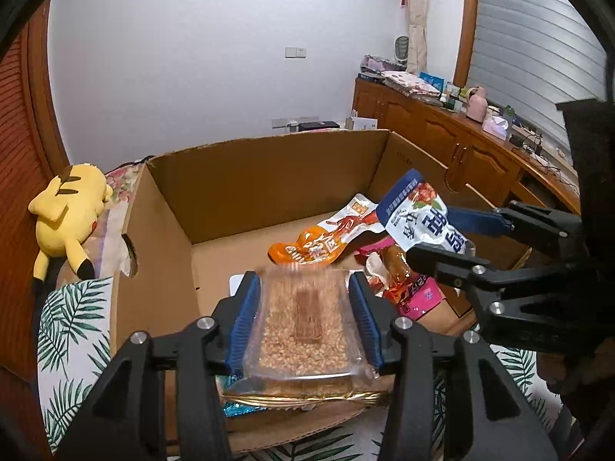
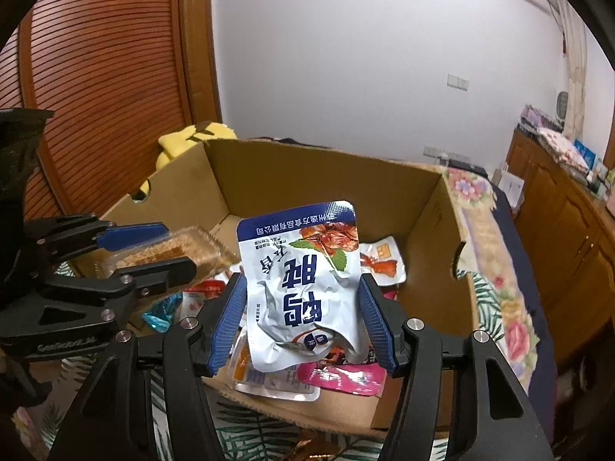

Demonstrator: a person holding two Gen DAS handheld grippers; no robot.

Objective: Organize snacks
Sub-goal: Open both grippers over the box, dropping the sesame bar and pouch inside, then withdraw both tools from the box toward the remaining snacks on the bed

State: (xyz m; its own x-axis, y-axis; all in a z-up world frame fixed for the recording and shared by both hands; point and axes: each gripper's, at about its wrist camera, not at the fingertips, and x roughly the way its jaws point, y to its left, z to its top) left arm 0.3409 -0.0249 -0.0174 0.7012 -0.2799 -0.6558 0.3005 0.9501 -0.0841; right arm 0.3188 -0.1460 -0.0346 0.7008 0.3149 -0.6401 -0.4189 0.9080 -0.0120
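My left gripper (image 1: 305,307) is shut on a clear pack of brown crispy-rice cake (image 1: 307,330) and holds it above the near edge of the open cardboard box (image 1: 269,165). My right gripper (image 2: 303,320) is shut on a white and blue snack pouch (image 2: 303,288), also over the box; the pouch shows at the right in the left wrist view (image 1: 417,217). The left gripper with the rice cake (image 2: 173,249) is at the left in the right wrist view. An orange snack pouch (image 1: 326,240) lies on the box floor with several other packets (image 2: 338,378).
A yellow plush toy (image 1: 71,213) lies left of the box. A leaf-print cloth (image 1: 69,326) covers the surface under the box. A wooden sideboard (image 1: 461,142) with clutter stands at the right. A floral cloth (image 2: 496,265) hangs beside the box's right wall.
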